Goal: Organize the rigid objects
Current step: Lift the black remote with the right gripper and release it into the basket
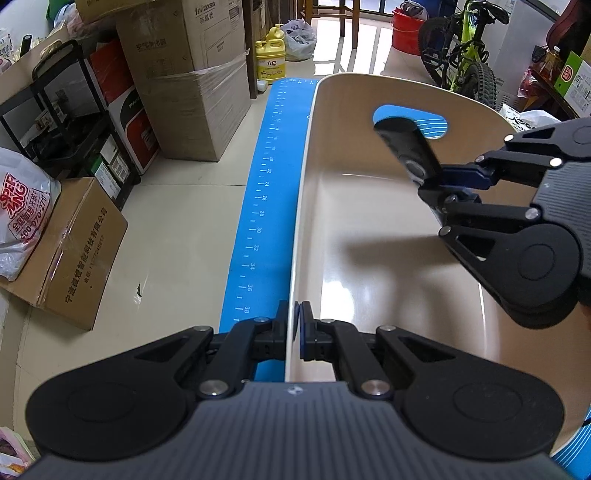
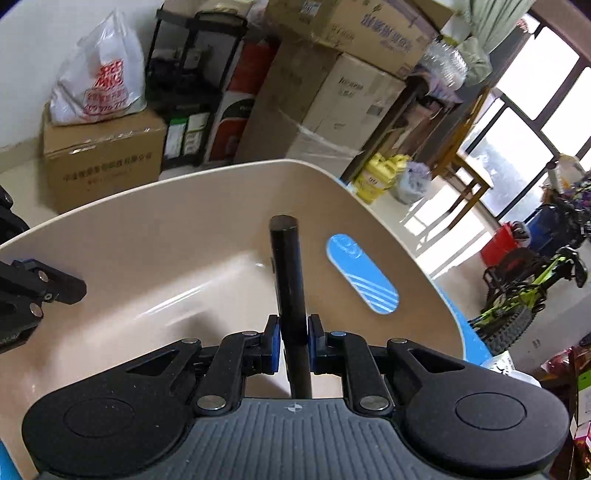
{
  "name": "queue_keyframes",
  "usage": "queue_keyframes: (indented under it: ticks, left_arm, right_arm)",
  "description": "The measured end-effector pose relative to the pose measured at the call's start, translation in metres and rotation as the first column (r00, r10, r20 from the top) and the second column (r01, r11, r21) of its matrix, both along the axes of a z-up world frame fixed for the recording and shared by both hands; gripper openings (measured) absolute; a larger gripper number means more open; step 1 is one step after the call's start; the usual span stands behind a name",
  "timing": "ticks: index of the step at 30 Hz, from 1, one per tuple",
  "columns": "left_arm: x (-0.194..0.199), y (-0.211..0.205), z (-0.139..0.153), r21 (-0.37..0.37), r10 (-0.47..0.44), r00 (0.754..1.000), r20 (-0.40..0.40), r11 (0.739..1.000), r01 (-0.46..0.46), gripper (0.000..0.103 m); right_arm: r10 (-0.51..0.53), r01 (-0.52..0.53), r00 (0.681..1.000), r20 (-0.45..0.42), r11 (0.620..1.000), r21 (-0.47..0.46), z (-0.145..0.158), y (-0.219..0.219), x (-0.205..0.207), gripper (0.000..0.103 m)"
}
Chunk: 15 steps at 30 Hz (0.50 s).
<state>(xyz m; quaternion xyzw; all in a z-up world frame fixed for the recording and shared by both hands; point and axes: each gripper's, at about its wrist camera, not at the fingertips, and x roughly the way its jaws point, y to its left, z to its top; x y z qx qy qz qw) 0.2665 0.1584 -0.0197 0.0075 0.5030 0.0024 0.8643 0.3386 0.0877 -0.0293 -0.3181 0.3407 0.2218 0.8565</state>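
A beige plastic bin (image 1: pixel 369 229) with an oval handle cut-out stands on a blue ruled mat (image 1: pixel 258 206). My left gripper (image 1: pixel 294 325) is shut on the bin's left rim. My right gripper (image 2: pixel 293 339) is shut on a black cylindrical stick-like object (image 2: pixel 290 273) and holds it over the bin's inside. In the left wrist view the right gripper (image 1: pixel 430 184) comes in from the right with the black object (image 1: pixel 406 144) pointing toward the far wall. The bin (image 2: pixel 184 236) looks empty inside. The left gripper's linkage (image 2: pixel 33 288) shows at the left edge.
Cardboard boxes (image 1: pixel 188 85) and a black rack (image 1: pixel 66 110) line the floor on the left, with a white plastic bag (image 1: pixel 22 218) on a box. Yellow detergent jugs (image 1: pixel 271 59), a red bucket (image 1: pixel 406 33) and a green bicycle (image 1: pixel 465 55) stand farther back.
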Motion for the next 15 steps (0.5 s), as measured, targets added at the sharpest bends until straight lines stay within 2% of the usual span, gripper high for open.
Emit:
queue_keyframes:
  ticks: [4,5,6,8,10,13,15]
  left_arm:
    - [0.0,0.001,0.0,-0.004,0.001,1.0,0.0,1.0,-0.001,0.005]
    - [0.0,0.001,0.0,-0.004,0.001,1.0,-0.001,1.0,-0.001,0.005]
    - [0.0,0.001,0.0,-0.003,0.0,1.0,-0.001,1.0,0.0,0.005]
    - [0.0,0.001,0.0,0.0,-0.001,1.0,-0.001,1.0,0.001,0.005]
    - [0.001,0.001,0.0,-0.006,0.004,1.0,-0.002,1.0,-0.004,0.005]
    - [0.0,0.003,0.001,-0.014,0.005,1.0,-0.002,1.0,-0.005,0.005]
    - [0.0,0.003,0.001,-0.015,0.004,1.0,-0.003,1.0,-0.004,0.005]
  right_arm:
    - [-0.018,0.018,0.999,-0.038,1.0,0.001,-0.001,0.003,0.007,0.027]
    - [-0.023,0.023,0.999,-0.043,1.0,0.01,-0.002,0.003,0.008,0.037]
    - [-0.025,0.026,0.999,-0.049,1.0,0.018,-0.002,0.002,0.008,0.039]
    - [-0.035,0.036,0.999,-0.031,0.999,0.034,0.001,-0.003,0.007,0.053]
    - [-0.037,0.036,0.999,0.004,0.997,0.071,0.007,-0.007,0.005,0.058]
    - [-0.026,0.027,1.0,-0.01,0.993,0.111,0.015,-0.015,0.004,0.062]
    - [-0.03,0.029,1.0,0.003,0.991,0.128,0.023,-0.021,-0.001,0.069]
